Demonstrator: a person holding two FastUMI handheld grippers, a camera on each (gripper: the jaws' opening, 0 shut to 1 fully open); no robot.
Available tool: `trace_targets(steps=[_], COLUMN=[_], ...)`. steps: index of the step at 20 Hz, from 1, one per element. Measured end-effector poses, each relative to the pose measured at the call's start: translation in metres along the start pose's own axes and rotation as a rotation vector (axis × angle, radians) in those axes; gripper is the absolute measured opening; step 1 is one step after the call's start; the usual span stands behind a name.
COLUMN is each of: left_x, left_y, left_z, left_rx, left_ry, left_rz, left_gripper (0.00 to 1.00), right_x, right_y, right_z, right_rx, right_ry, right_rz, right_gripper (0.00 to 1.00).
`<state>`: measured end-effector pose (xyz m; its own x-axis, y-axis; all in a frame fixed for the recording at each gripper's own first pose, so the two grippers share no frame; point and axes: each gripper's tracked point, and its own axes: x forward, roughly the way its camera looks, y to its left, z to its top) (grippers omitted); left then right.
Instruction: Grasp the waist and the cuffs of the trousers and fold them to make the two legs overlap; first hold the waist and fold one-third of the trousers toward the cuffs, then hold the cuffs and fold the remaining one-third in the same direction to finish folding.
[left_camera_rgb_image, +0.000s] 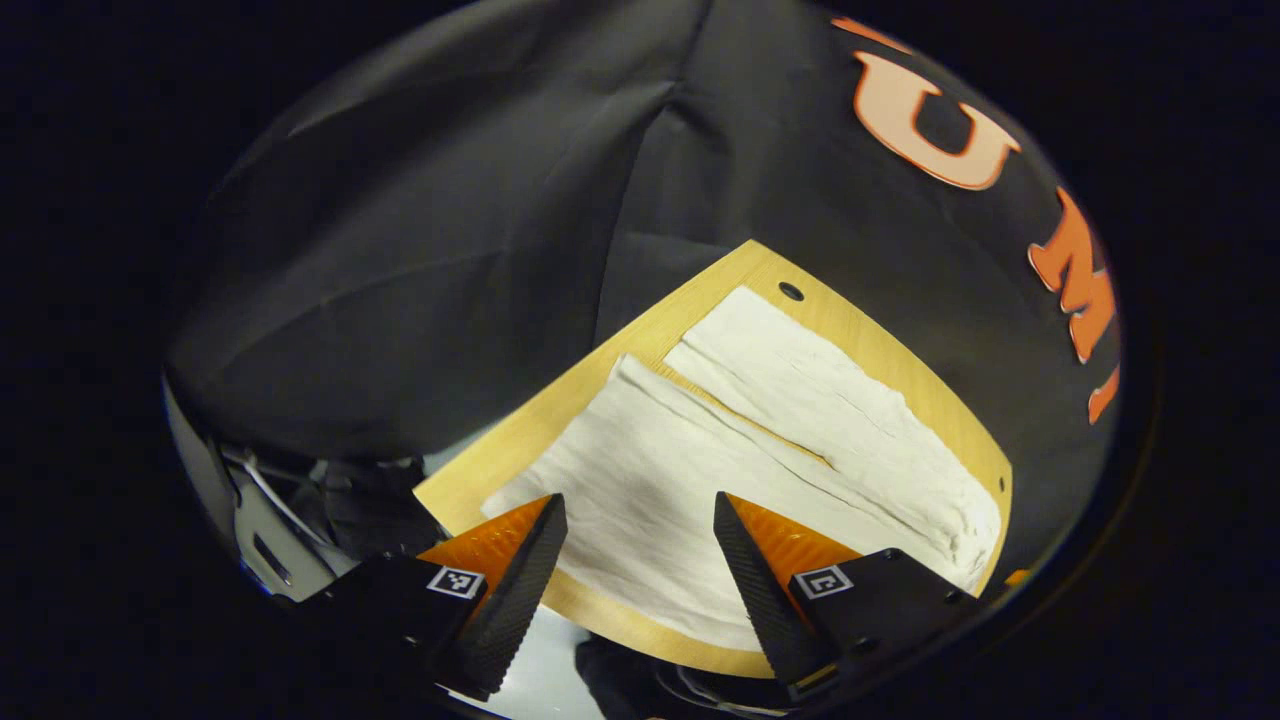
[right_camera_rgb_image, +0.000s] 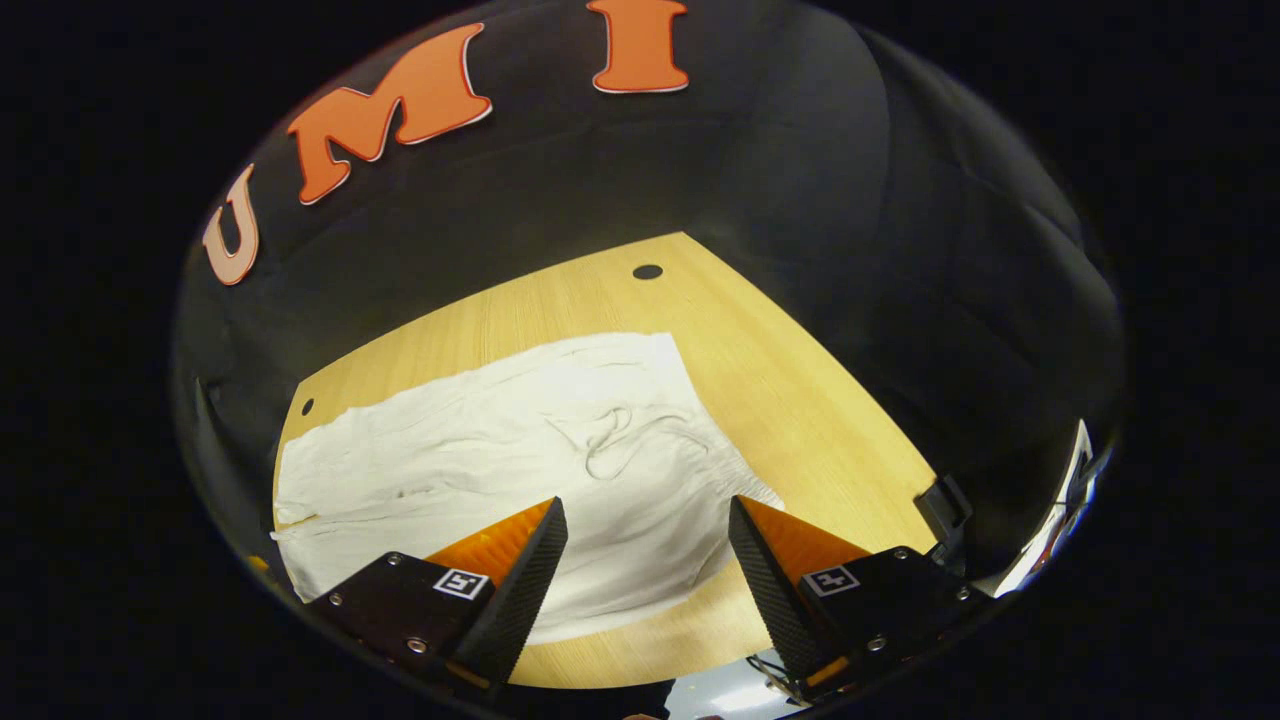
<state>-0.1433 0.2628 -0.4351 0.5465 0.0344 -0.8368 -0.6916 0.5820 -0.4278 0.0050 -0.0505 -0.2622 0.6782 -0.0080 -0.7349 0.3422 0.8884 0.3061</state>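
While a wooden table (right_camera_rgb_image: 800, 400) carries the white trousers (right_camera_rgb_image: 480, 470) laid flat across it, the right gripper view takes in the waist end with its looped drawstring (right_camera_rgb_image: 610, 440), and the left gripper view takes in the two legs (left_camera_rgb_image: 760, 440) lying side by side with a thin strip of wood between them. Each tool hangs above the cloth with fingers spread wide and holding nothing: the left gripper (left_camera_rgb_image: 640, 520) over the leg end, the right gripper (right_camera_rgb_image: 648, 520) over the waist.
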Motion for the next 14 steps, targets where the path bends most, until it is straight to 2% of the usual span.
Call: trace_targets(steps=[3, 4, 5, 8, 10, 14], left_x=[-0.002, -0.004, -0.004, 0.005, 0.016, 0.024], left_y=[0.012, 0.015, 0.018, 0.033, 0.051, 0.060], left_z=[-0.009, -0.007, -0.008, -0.012, -0.014, -0.021], left_rx=[-0.128, -0.154, -0.183, -0.280, -0.324, -0.379], left_ry=[0.059, 0.068, 0.084, 0.120, 0.119, 0.137], left_rz=[-0.005, -0.005, -0.010, -0.020, 0.002, -0.031], left_gripper=[0.99, 1.00, 1.00, 0.98, 0.98, 1.00], right_x=[0.009, 0.010, 0.012, 0.016, 0.019, 0.021], right_y=[0.002, 0.001, 0.000, -0.004, -0.004, -0.008], right_z=[-0.014, -0.016, -0.018, -0.025, -0.032, -0.043], right_rx=[0.111, 0.142, 0.161, 0.195, 0.242, 0.312], right_ry=[0.067, 0.079, 0.089, 0.119, 0.135, 0.157], right_rz=[0.042, 0.046, 0.048, 0.053, 0.076, 0.073], right_gripper=[0.98, 0.94, 0.99, 1.00, 0.99, 0.99])
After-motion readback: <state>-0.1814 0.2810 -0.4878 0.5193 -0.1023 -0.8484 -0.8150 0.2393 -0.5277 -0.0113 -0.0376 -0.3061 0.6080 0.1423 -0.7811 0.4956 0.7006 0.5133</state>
